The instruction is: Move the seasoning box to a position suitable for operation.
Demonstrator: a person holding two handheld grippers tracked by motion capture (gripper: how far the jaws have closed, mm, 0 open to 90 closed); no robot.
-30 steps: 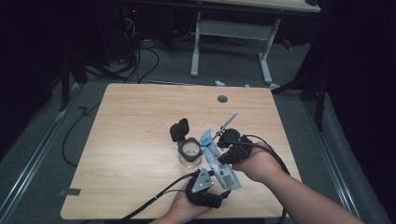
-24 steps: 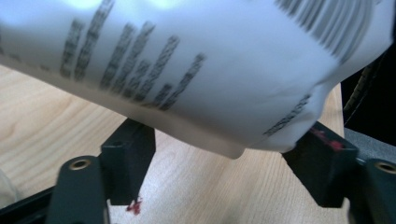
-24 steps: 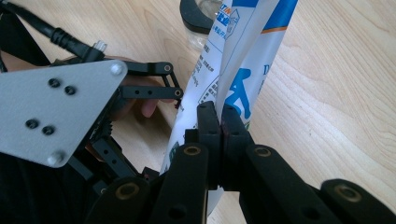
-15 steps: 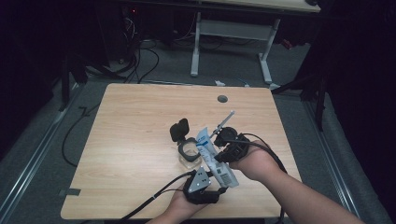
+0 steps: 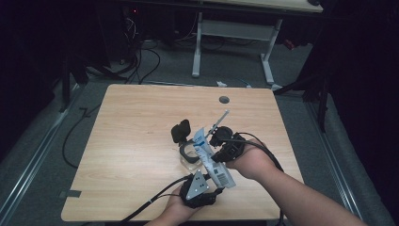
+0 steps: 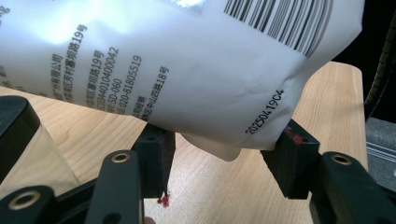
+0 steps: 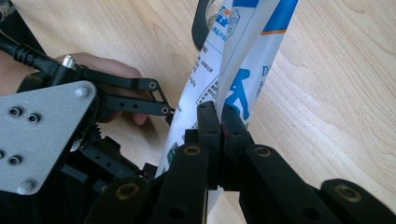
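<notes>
The white and blue pouch [image 5: 213,160] hangs in the air above the near right part of the wooden counter [image 5: 141,141], tilted, its printed back with a barcode facing up toward the high view. My right gripper [image 7: 219,116] has its fingers pressed together on a fold of the pouch; in the right gripper view the two black pads meet on the blue and white film with no gap between them. My right hand [image 5: 251,162] reaches in from the lower right.

My left gripper [image 6: 224,158] sits at the near edge of the counter, under the lower end of the pouch. Its fingers are spread apart, one on each side of the pouch's bottom corner, and I cannot tell if either pad touches the film. A small red mark shows on the tip of each finger [image 6: 156,161]. The grey three-cornered plate [image 5: 196,185] rides on top of this gripper.

Just beyond the pouch a clear cup with a dark rim [image 5: 189,151] stands on the counter, beside a black rounded object [image 5: 180,131]. A thin pale rod [image 5: 219,118] slants up behind my right gripper.
</notes>
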